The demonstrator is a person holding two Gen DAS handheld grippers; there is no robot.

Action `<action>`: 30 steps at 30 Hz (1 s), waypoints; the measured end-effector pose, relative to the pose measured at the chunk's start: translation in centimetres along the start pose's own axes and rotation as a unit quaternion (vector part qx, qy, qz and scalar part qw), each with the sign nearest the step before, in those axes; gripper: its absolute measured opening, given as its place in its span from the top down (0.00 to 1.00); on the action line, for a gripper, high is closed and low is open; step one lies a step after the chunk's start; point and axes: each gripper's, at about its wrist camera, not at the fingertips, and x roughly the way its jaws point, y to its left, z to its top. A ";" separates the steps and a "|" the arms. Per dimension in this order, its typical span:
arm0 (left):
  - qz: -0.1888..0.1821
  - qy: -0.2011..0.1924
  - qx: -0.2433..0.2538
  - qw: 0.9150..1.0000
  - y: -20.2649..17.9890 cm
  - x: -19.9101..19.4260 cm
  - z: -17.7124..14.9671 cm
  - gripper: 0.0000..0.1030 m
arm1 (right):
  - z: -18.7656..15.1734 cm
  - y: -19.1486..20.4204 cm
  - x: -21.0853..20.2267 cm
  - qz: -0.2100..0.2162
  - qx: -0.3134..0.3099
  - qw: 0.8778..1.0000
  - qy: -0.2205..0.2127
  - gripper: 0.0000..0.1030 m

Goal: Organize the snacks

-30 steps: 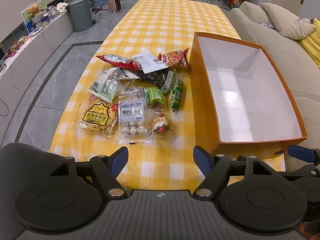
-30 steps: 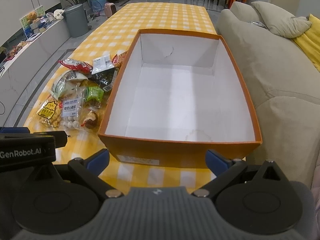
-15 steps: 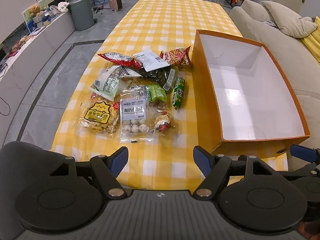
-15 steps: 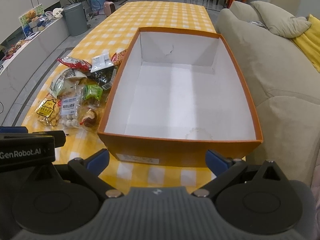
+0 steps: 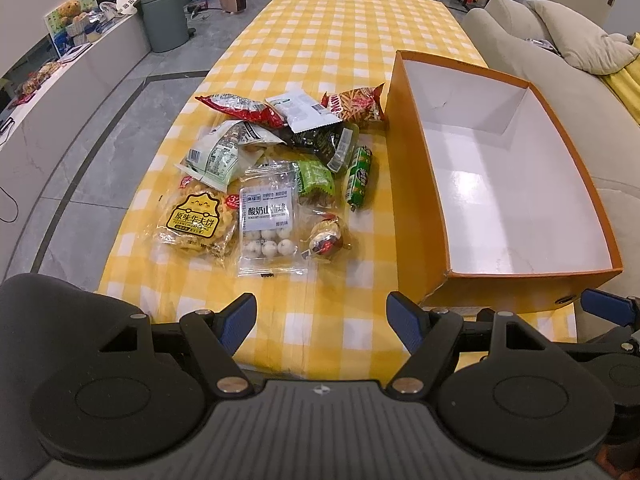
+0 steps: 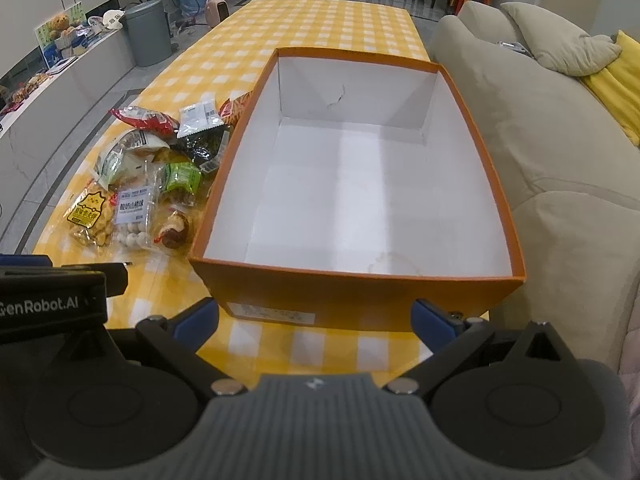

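The orange box [image 6: 360, 292] hides the green sausage stick and part of the red chip bag [image 6: 236, 110] from the right wrist view. In the pile, the dark seaweed pack [image 5: 320, 140] lies partly under a white packet [image 5: 304, 110]. The label [image 6: 272, 312] on the box's near wall is too blurred to read. The sofa [image 6: 560, 184] is cut off by the frame edge to the right.

Grey tiled floor [image 5: 100, 128], beige sofa [image 6: 560, 168], grey bin [image 5: 165, 18] beyond.
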 end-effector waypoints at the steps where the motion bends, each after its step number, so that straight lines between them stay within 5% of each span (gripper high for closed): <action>1: -0.001 0.000 0.000 1.000 0.0 0.0 0.0 0.16 | 0.0 0.0 0.0 0.000 0.001 1.000 0.001 0.03; 16: -0.006 0.006 -0.009 1.000 0.3 0.3 0.0 0.16 | -0.1 0.1 0.2 -0.005 0.004 1.000 0.002 0.03; 21: -0.041 -0.007 -0.040 0.998 1.9 0.0 0.3 0.19 | 0.1 0.4 -0.1 -0.010 0.014 1.000 -0.007 0.03; 25: -0.057 -0.046 -0.051 0.996 4.5 -1.7 1.3 0.20 | 0.4 1.1 -1.2 0.007 0.039 0.998 -0.048 0.03; 30: -0.010 -0.106 -0.090 0.990 9.8 -3.5 2.9 0.20 | 0.4 3.4 -3.7 0.039 0.047 0.986 -0.153 0.03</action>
